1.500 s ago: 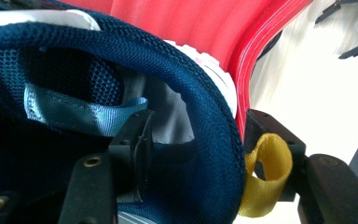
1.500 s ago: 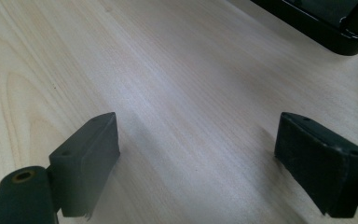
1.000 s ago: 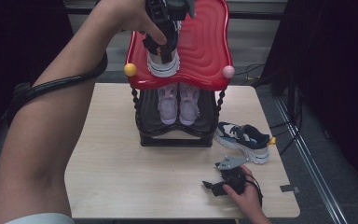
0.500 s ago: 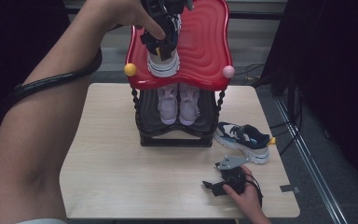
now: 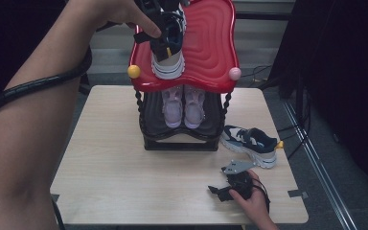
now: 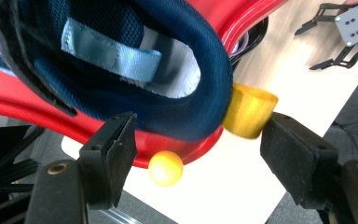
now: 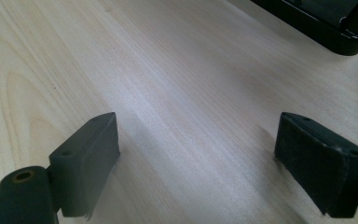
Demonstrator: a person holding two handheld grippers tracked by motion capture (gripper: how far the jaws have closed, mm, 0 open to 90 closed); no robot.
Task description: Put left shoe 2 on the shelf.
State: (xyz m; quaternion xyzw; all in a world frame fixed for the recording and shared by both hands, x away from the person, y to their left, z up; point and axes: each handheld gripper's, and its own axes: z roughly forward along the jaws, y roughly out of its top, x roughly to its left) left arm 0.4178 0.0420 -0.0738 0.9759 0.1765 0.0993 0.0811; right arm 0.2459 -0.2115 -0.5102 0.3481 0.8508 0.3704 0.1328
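A navy and white sneaker stands on the red top shelf of a shoe rack, toe toward me. My left gripper hovers over its heel. In the left gripper view the jaws stand apart on either side of the navy heel collar and its yellow pull tab, with neither pad pressing on the shoe. The matching sneaker lies on the table to the right of the rack. My right gripper rests open on the table near the front edge with nothing between its pads.
A pair of pink shoes sits on the black lower shelf. Yellow and pink balls mark the red shelf's front corners. The rack's black base lies ahead of the right gripper. Cables run along the floor at the right.
My left hand has risen slightly and drawn back over the sneaker's heel, while the sneaker stays on the red shelf. The right gripper has not moved.
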